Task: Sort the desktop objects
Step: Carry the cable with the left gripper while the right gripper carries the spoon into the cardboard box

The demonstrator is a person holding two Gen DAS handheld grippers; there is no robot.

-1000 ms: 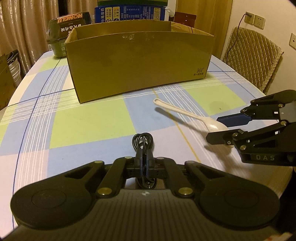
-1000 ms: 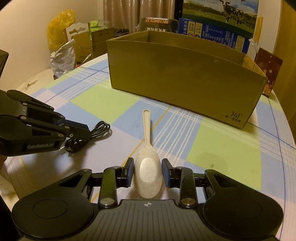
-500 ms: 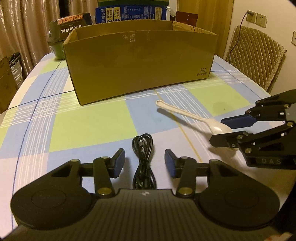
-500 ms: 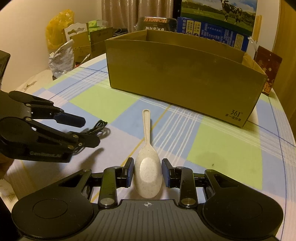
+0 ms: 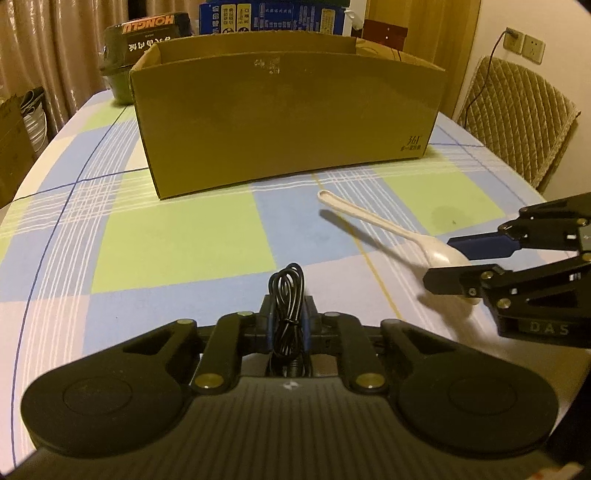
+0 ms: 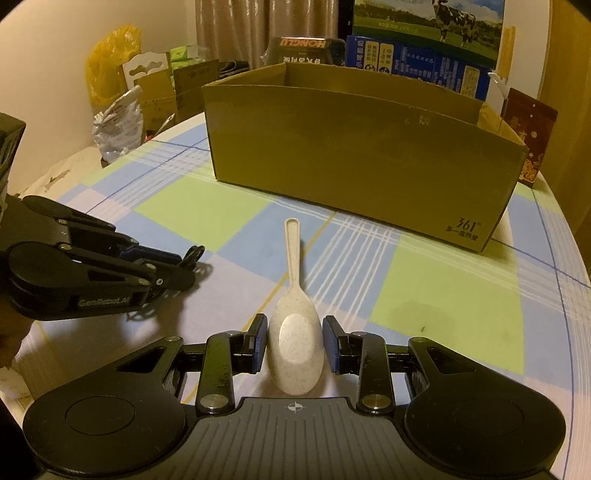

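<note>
A coiled black cable (image 5: 286,291) is pinched between the pads of my left gripper (image 5: 287,325), which is shut on it low over the checked tablecloth. To its right, a cream rice spoon (image 5: 373,221) is held by its bowl in my right gripper (image 5: 448,262); the handle points toward the box and casts a separate shadow on the cloth. In the right wrist view the spoon (image 6: 295,339) sits between the blue pads of the right gripper (image 6: 294,347). The left gripper (image 6: 184,266) shows at the left with the cable (image 6: 195,253) at its tip. An open cardboard box (image 5: 284,110) stands behind both.
A padded chair (image 5: 517,118) stands beyond the table's right edge. A dark green container (image 5: 122,48) and blue cartons (image 5: 273,16) sit behind the box. A silver bag (image 6: 118,125) and a red packet (image 6: 528,140) flank the cardboard box (image 6: 351,155).
The left gripper, open around the cable half a second ago, has shut on it again. The spoon in the right gripper has risen slightly off the cloth.
</note>
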